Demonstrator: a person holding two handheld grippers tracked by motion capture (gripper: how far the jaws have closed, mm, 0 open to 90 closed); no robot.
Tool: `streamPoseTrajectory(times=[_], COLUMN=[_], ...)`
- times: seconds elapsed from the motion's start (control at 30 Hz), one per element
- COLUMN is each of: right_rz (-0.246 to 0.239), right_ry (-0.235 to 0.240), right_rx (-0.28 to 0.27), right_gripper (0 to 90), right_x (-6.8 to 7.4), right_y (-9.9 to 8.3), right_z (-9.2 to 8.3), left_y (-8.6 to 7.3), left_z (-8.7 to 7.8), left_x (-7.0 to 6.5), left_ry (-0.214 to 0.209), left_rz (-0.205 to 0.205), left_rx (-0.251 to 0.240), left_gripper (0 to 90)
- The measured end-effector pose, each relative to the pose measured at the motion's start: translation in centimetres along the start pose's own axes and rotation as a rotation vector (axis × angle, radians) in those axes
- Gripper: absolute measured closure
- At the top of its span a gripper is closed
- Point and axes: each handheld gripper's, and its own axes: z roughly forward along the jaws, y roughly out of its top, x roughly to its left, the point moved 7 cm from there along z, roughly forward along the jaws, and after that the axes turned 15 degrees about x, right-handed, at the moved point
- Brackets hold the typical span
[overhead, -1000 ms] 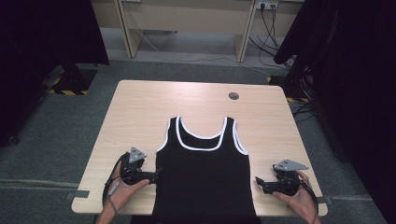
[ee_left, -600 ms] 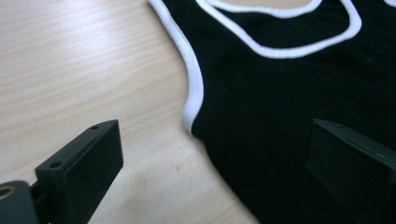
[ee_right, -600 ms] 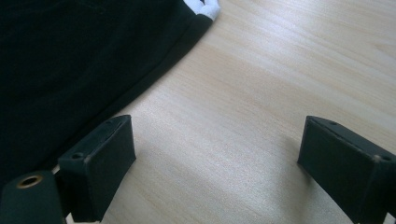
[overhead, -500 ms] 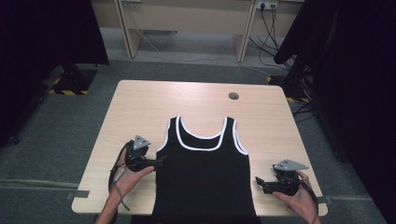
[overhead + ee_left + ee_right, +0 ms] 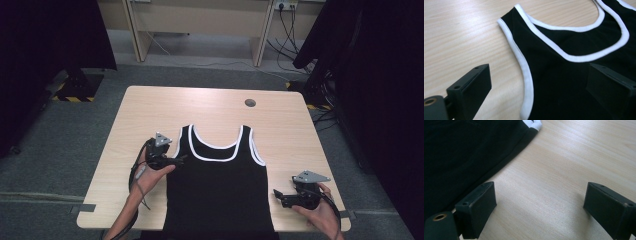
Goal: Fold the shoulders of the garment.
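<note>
A black tank top (image 5: 217,185) with white trim lies flat and face up on a pale wooden counter (image 5: 150,107), straps pointing away from the person and hem running off the near edge, as work on the garment appears to be at its very start: no fold shows anywhere in the cloth, and both sides and the straps are yet to be turned in. The left gripper (image 5: 181,159) hovers at the tank top's left armhole, just below the left strap; in the left gripper view its jaws stand wide apart, one over bare wood and the other over the black cloth, with the white armhole binding (image 5: 525,75) running between them, and nothing is clamped. Whether either jaw touches the fabric cannot be told. The right gripper (image 5: 276,195) sits just off the tank top's right side seam, lower down toward the hem; in the right gripper view its jaws are also spread wide over bare wood, empty, with the seam edge (image 5: 506,161) of the tank top passing just beside one jaw. Judging by this layout, closing on the left edge of the garment looks like the step in hand, with all of the folding left to do.
</note>
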Motion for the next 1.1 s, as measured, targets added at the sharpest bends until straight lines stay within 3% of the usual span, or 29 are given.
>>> streamPoseTrajectory(times=[0.27,0.57,0.83,1.1], right_rz=[-0.001,-0.002,-0.003,-0.005], right_ry=[0.001,0.001,0.001,0.002], right_rx=[0.000,0.000,0.000,0.000], right_gripper=[11.2,11.2,11.1,11.1], right_x=[0.0,0.0,0.0,0.0], right_y=[0.0,0.0,0.0,0.0], right_z=[0.0,0.0,0.0,0.0], left_y=[1.7,3.1,4.5,5.4], left_z=[1.6,3.5,4.5,5.8], left_x=[0.3,0.8,1.4,1.6], left_ry=[0.000,0.033,0.050,0.063], left_rz=[0.009,0.021,0.013,0.002], left_rx=[0.005,0.027,0.036,0.056], left_gripper=[7.6,13.0,19.0,19.3])
